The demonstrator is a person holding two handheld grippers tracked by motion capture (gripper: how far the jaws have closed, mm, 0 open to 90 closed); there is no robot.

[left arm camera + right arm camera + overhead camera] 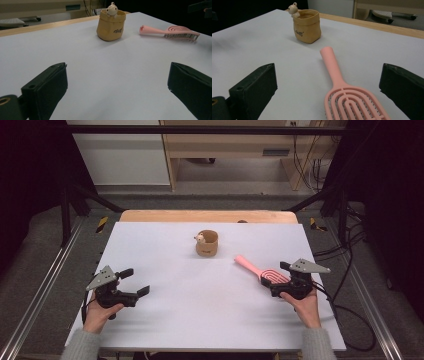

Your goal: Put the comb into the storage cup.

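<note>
A pink hairbrush (pixel 260 270) lies on the white table top (pixel 200 310), right of centre, its handle pointing toward a tan pouch-shaped cup (pixel 207 244) with a small bear figure (pixel 200 238) on its rim. My right gripper (pixel 275 275) is open, and the brush head (pixel 352 102) lies between its jaws, untouched. My left gripper (pixel 136 281) is open at the left of the table with nothing between its fingers. In the left gripper view the cup (pixel 111 25) and brush (pixel 170 31) lie far ahead. The cup (pixel 307 26) stands beyond the handle in the right gripper view.
A wooden strip (pixel 207 216) edges the table's far side. Metal rails (pixel 45 285) run along both sides, and cables (pixel 350 315) trail off the right edge. A wide bare stretch of white surface separates the two grippers.
</note>
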